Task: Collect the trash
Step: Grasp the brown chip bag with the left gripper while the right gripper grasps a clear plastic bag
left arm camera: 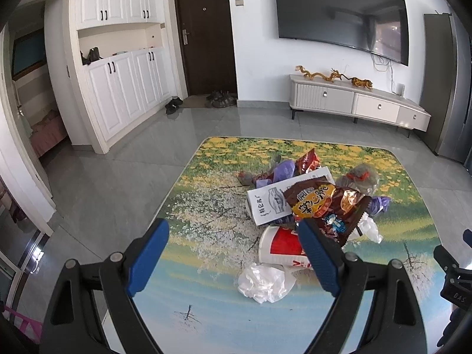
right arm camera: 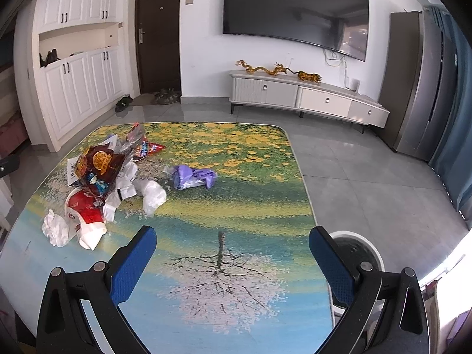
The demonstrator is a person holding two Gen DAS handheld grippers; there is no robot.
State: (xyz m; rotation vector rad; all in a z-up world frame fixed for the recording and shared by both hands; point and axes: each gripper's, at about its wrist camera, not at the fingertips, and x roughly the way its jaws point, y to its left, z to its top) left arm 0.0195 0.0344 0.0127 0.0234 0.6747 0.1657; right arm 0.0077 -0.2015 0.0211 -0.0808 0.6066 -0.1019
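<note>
A trash pile lies on the flower-print table (left arm camera: pixel 206 206): a brown snack bag (left arm camera: pixel 321 203), a white booklet (left arm camera: pixel 274 203), a tipped red-and-white paper cup (left arm camera: pixel 280 247), a crumpled white tissue (left arm camera: pixel 265 283) and purple gloves (left arm camera: pixel 283 171). My left gripper (left arm camera: pixel 233 253) is open, above the table, with the cup and tissue just ahead between its fingers. In the right wrist view the pile sits at the left: snack bag (right arm camera: pixel 100 168), cup (right arm camera: pixel 85 215), tissue (right arm camera: pixel 56 230), purple gloves (right arm camera: pixel 191 177). My right gripper (right arm camera: pixel 233 256) is open and empty over bare table (right arm camera: pixel 236 206).
A white round bin (right arm camera: pixel 354 253) stands on the floor by the table's right edge. A TV stand (right arm camera: pixel 306 97), wall TV (right arm camera: pixel 295 14), white cabinets (left arm camera: pixel 124 88), a dark door (left arm camera: pixel 206 38) and shoes (left arm camera: pixel 221 98) line the room's far side.
</note>
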